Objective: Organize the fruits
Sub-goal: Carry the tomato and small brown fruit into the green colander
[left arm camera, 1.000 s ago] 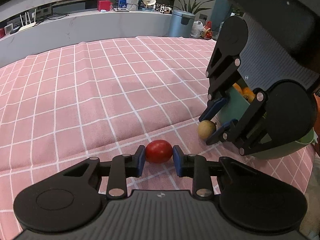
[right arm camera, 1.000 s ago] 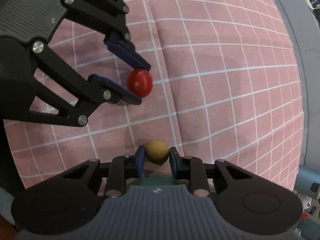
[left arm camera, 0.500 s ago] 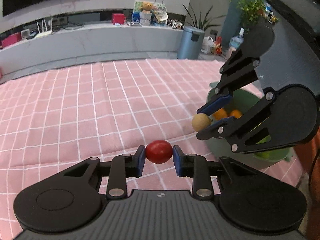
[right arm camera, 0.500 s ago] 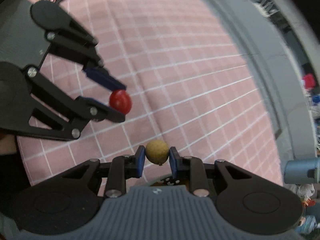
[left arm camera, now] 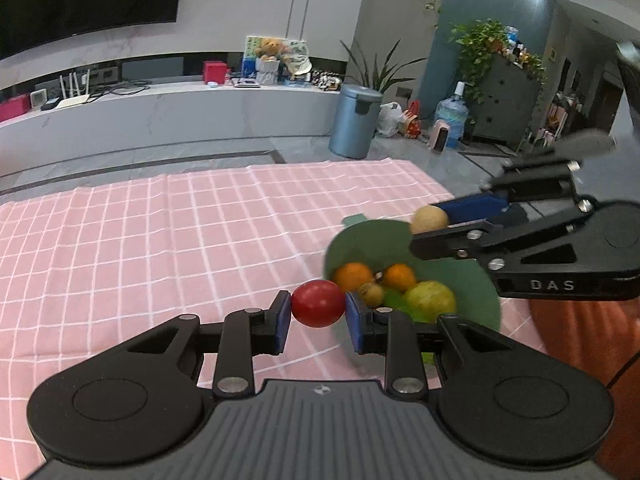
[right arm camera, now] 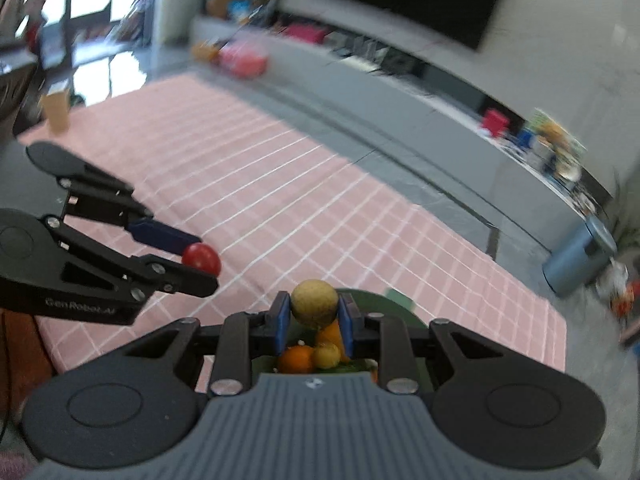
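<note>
I am gripping the red fruit [left arm camera: 317,303] in my left gripper [left arm camera: 317,316], just short of the green bowl [left arm camera: 352,236] at lower right. My right gripper [right arm camera: 313,317] is clamping the tan fruit [right arm camera: 314,303] directly over the bowl, nearer the drop.

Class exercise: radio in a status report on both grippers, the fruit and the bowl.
Left gripper shut on red fruit. Right gripper shut on tan fruit, above green bowl. Nothing in the way.

Bright indoor light, fisheye bending — right view motion-blurred
</note>
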Demonstrator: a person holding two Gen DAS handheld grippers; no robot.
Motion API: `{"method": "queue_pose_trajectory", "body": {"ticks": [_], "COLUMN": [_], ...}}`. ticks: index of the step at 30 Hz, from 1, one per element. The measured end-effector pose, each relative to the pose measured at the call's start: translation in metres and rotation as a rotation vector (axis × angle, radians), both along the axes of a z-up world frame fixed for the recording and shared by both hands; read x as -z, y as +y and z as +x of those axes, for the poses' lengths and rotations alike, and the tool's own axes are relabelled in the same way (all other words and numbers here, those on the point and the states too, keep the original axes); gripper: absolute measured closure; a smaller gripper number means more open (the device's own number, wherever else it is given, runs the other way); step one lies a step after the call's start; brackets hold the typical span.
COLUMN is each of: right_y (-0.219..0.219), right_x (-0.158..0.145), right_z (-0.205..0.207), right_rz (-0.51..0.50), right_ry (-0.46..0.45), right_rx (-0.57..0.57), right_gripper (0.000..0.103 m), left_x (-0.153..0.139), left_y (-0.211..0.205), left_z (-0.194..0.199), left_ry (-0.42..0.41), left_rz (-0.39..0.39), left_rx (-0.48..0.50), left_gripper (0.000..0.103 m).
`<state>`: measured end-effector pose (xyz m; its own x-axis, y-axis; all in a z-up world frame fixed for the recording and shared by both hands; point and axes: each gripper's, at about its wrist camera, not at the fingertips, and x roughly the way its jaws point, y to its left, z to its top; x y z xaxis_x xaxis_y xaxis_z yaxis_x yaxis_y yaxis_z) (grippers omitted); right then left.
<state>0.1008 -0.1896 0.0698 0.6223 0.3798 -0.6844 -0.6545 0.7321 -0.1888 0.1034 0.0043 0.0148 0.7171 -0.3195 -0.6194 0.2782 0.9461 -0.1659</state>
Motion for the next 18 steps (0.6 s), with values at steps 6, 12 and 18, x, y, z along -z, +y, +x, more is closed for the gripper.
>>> {"method": "queue_pose_trajectory", "body": {"ticks": [6,12,18], "right_y": [-0.053,-0.084,-0.073], "right_x": [0.019,0.053,0.083], "right_z": [-0.007,0.004,0.029], "right_rz": [0.161,0.252,0.282], "right_ry": [0.0,0.026,0.059], "right_rx": [0.19,0.332,0.322], "right_gripper": [0.081,0.081,0.081], "left_x": [0.004,0.013,0.033], "left_y": [-0.024,-0.053,-0.073], "left_z": [0.017,0.039,0.059], "left_ry": [0.013,0.038,0.075], "left_rz": [0.006,0.027,0.056], "left_rx": [0.03,0.076,0.129], "left_gripper": [0.07,0.07,0.07]}}
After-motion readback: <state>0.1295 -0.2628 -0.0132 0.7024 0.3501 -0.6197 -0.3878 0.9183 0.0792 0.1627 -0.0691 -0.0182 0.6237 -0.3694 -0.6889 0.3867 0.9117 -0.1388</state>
